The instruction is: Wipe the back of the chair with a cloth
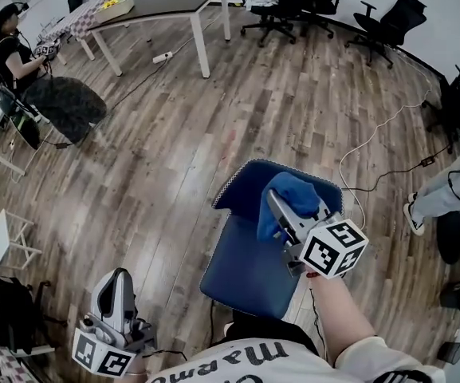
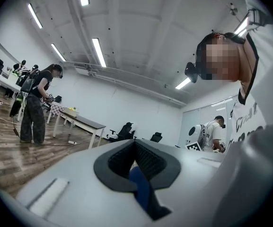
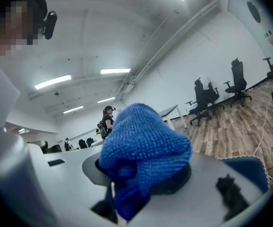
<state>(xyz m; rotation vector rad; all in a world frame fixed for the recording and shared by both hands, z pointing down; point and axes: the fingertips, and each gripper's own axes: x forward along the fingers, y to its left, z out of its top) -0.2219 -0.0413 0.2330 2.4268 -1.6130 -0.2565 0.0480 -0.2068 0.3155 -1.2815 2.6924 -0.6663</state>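
A blue chair stands right in front of me, its backrest at the far side. A blue knitted cloth lies bunched on the top right of that backrest, with my right gripper shut on it. In the right gripper view the cloth covers the jaw tips, and a blue corner of the chair shows at lower right. My left gripper hangs low at the left, away from the chair and pointing upward. Its jaws meet with nothing held in the left gripper view.
A long table and black office chairs stand at the back. A person sits at far left; another person's legs are at the right. Cables trail on the wood floor beyond the chair. A white stand is at left.
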